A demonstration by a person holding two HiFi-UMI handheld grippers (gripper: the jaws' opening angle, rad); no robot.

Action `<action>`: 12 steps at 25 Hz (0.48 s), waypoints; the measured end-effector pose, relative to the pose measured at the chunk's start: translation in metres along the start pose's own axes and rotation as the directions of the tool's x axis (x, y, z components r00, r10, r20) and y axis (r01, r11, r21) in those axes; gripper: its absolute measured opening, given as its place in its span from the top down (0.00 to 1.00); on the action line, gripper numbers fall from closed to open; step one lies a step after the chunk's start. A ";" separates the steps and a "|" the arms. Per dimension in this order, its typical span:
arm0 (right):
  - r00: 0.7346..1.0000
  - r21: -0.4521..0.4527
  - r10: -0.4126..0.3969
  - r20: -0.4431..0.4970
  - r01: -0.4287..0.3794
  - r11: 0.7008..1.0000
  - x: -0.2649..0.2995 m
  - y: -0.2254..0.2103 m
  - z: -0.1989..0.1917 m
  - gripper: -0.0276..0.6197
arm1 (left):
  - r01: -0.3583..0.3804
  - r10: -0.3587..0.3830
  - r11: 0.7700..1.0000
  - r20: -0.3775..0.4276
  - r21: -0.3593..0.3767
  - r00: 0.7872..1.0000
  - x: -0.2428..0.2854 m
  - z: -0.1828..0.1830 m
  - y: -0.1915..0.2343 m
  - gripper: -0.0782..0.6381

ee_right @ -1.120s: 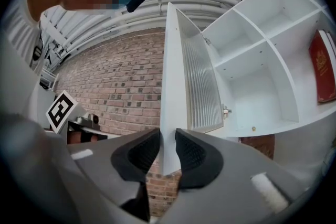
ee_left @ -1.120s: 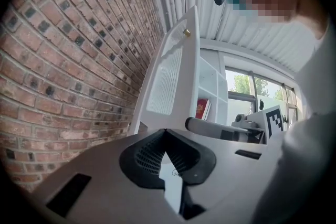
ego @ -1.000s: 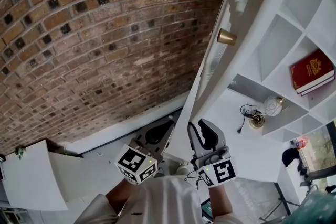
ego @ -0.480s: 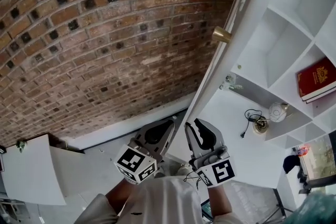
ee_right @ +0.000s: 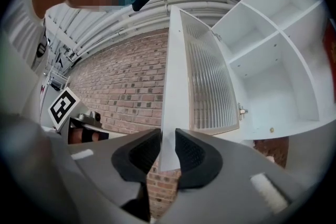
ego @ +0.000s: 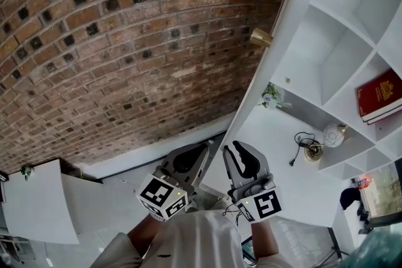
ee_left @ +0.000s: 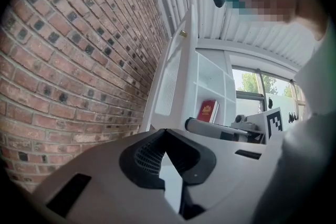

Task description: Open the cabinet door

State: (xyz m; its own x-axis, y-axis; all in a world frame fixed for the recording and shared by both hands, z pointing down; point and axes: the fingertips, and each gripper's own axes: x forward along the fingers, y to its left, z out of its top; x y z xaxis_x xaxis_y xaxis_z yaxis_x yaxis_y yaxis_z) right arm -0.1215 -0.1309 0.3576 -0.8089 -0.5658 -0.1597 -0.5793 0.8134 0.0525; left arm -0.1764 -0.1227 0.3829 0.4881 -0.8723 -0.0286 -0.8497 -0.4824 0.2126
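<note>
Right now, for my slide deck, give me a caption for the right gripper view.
Right gripper clamped on the open door by its edge, brick wall behind, white shelves at right.

White cabinet shelves carry 1 red book, 1 green sprig and 1 corded brass-based ornament.

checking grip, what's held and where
The right gripper clamps the cabinet door by its free edge, near a corner; the left gripper holds nothing.
</note>
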 end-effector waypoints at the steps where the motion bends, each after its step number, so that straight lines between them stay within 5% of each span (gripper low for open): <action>1: 1.000 -0.007 0.002 -0.001 -0.002 1.000 -0.001 0.001 0.000 0.81 | 0.001 -0.001 1.000 0.000 0.001 1.000 0.000 0.000 -0.001 0.88; 12: 1.000 0.000 -0.028 -0.001 0.028 1.000 -0.018 -0.002 -0.001 0.81 | 0.040 -0.040 0.999 0.010 0.010 0.999 -0.004 0.005 -0.018 0.88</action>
State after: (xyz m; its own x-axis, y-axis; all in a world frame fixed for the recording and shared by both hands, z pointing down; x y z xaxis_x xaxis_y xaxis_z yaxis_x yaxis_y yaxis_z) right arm -0.1061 -0.1221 0.3610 -0.7923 -0.5888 -0.1601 -0.6020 0.7970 0.0481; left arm -0.1637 -0.1111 0.3743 0.5195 -0.8532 -0.0470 -0.8316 -0.5175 0.2015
